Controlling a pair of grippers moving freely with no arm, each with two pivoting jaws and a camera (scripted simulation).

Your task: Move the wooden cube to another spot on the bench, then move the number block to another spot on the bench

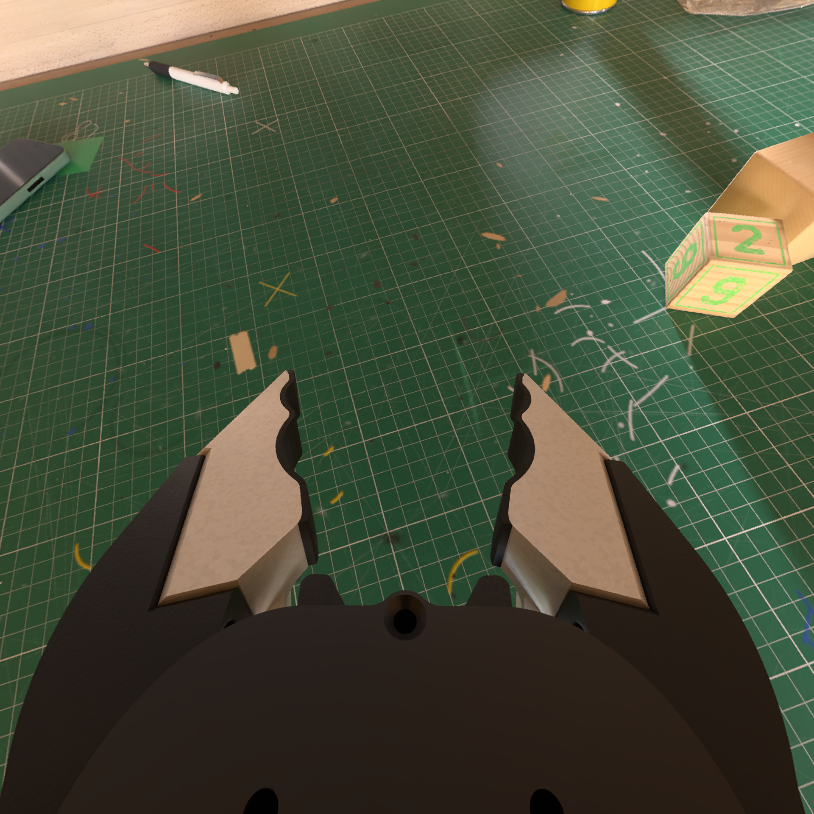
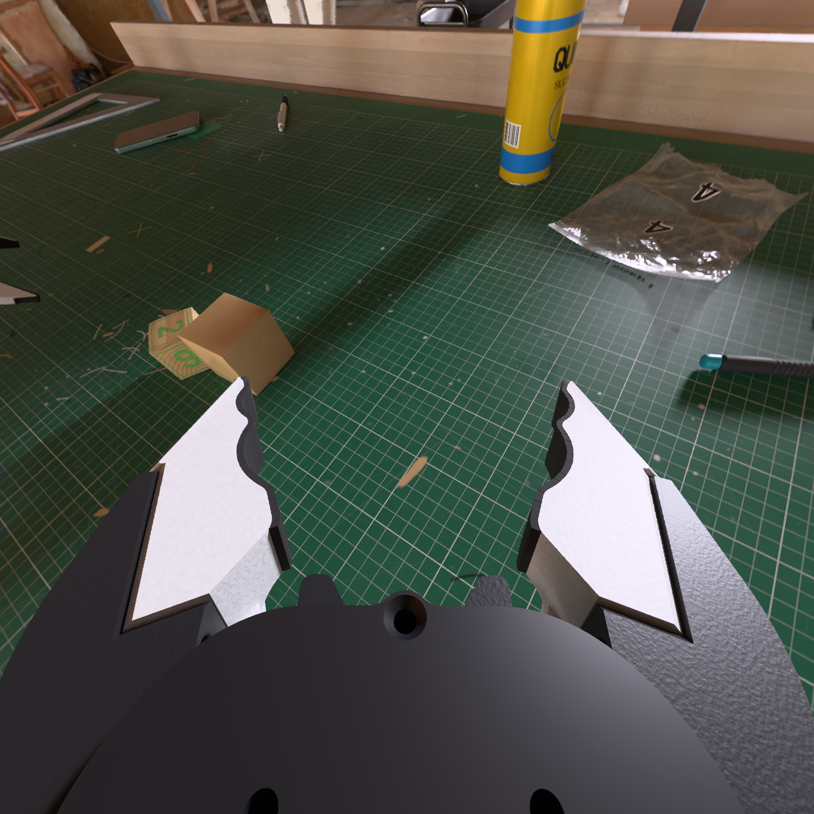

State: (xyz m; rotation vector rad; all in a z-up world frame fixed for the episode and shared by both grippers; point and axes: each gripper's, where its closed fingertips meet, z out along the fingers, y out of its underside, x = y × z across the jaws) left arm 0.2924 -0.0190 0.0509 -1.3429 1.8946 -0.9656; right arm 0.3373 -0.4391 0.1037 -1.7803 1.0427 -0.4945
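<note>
The plain wooden cube lies tilted on the green cutting mat, leaning against the number block, a small wooden block with green digits. Both sit just beyond my right gripper's left finger. In the left wrist view the number block is at the far right with the wooden cube behind it, partly cut off by the frame. My left gripper is open and empty above bare mat. My right gripper is open and empty, to the right of the cube. The left gripper's fingertips show at the left edge.
A tall yellow and blue can stands at the back by the wooden board. A clear plastic bag lies at the right, a dark tool with a teal tip below it. A phone and a pen lie far left.
</note>
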